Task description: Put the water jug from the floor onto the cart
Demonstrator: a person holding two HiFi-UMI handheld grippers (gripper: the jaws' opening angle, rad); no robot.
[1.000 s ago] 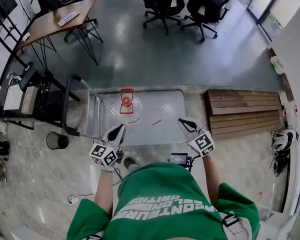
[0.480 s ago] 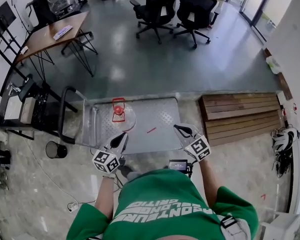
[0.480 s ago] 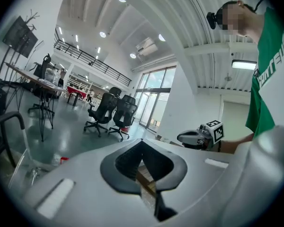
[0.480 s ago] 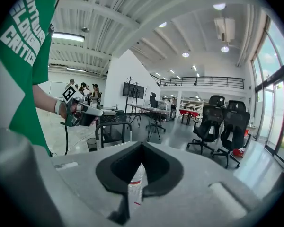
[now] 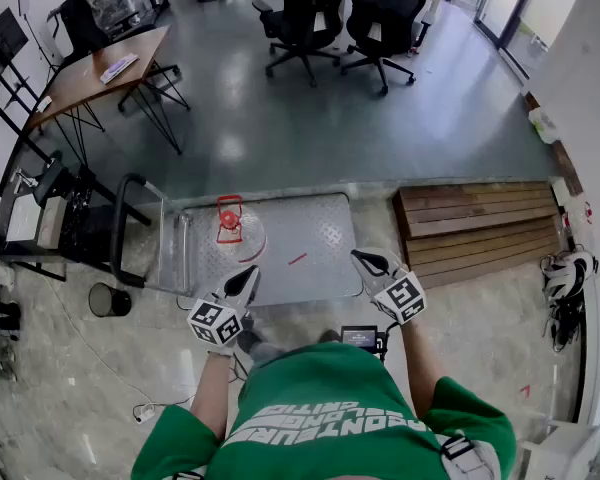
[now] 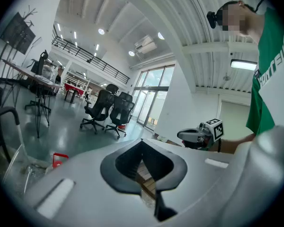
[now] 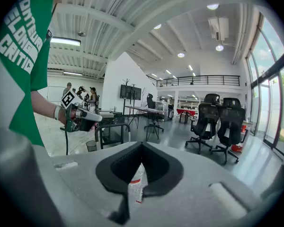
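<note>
On cart, water jug farther left

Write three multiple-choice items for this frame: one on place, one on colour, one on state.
1. Where is the water jug?
A. on the floor
B. on the cart
C. on the desk

2. The jug's handle is:
A. blue
B. red
C. green

3. The right gripper has its jaws:
A. shut, empty
B. wide apart
C. on the jug

Answers:
1 B, it stands on the cart's metal deck.
2 B, red shows above its clear body.
3 A, the right gripper view shows them together with nothing between.
</note>
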